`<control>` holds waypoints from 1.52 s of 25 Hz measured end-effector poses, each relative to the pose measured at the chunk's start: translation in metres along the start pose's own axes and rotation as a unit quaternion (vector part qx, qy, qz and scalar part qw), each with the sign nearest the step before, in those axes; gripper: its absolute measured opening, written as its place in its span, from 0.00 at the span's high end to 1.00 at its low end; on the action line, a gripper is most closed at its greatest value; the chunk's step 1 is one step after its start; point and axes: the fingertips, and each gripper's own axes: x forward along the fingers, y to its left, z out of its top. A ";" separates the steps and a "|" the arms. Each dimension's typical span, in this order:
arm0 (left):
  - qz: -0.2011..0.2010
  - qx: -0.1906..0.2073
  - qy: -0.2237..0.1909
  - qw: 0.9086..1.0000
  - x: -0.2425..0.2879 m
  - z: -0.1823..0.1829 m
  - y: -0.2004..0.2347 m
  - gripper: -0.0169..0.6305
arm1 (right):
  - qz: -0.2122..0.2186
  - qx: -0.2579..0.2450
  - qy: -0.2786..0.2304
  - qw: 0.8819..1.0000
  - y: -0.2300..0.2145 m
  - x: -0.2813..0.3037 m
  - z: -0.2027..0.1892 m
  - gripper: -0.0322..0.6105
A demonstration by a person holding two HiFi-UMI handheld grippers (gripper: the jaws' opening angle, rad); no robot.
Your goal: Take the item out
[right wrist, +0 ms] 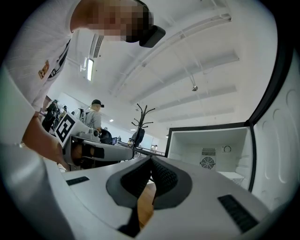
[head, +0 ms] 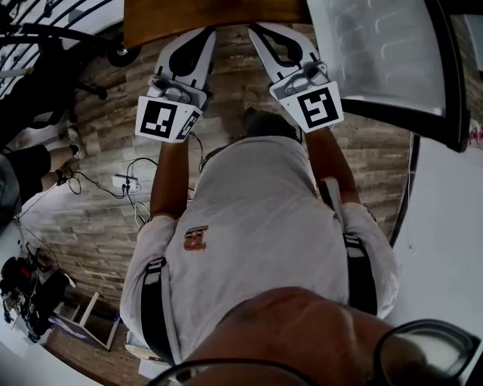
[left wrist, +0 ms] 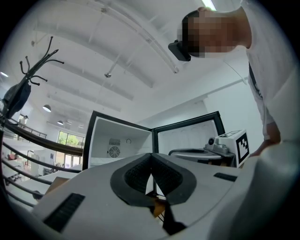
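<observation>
Head view: the left claw point(head: 205, 34) and right claw point(head: 258, 32) point at the bench point(head: 219, 13) edge. An open fridge door point(head: 385, 60) stands just beside the right one, so a sideways swing could knock it. The orange shirt logo point(head: 195, 238) is unreadable.

Left gripper view: the left claw is clenched on nothing. The fridge point(left wrist: 117, 140) beyond looks bare, and the item cannot be seen.

Right gripper view: the right claw is also clenched and empty. Reaching in like this would likely shove the item rather than grasp it. No print reads, only the cubes' square markers.
</observation>
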 end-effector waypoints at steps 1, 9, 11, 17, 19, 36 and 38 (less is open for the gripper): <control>0.001 0.000 0.000 1.000 0.012 -0.001 0.005 0.95 | 0.001 -0.001 0.001 1.000 -0.011 0.006 -0.002 0.90; 0.010 0.007 0.004 1.000 0.094 -0.015 0.044 0.95 | 0.008 -0.011 0.010 1.000 -0.083 0.047 -0.028 0.90; 0.009 0.011 0.007 1.000 0.109 -0.020 0.050 0.95 | 0.006 -0.015 0.014 1.000 -0.097 0.054 -0.036 0.90; 0.010 0.014 0.019 1.000 0.138 -0.035 0.062 0.95 | 0.004 -0.046 0.040 0.998 -0.127 0.066 -0.059 0.90; 0.011 0.014 0.021 1.000 0.141 -0.038 0.067 0.95 | 0.013 -0.077 0.082 0.994 -0.131 0.067 -0.075 0.90; -0.030 0.007 0.053 0.998 0.159 -0.079 0.117 0.95 | -0.007 -0.151 0.176 0.973 -0.147 0.115 -0.146 0.89; -0.037 0.009 0.052 0.998 0.162 -0.085 0.117 0.95 | -0.007 -0.160 0.184 0.970 -0.149 0.116 -0.153 0.89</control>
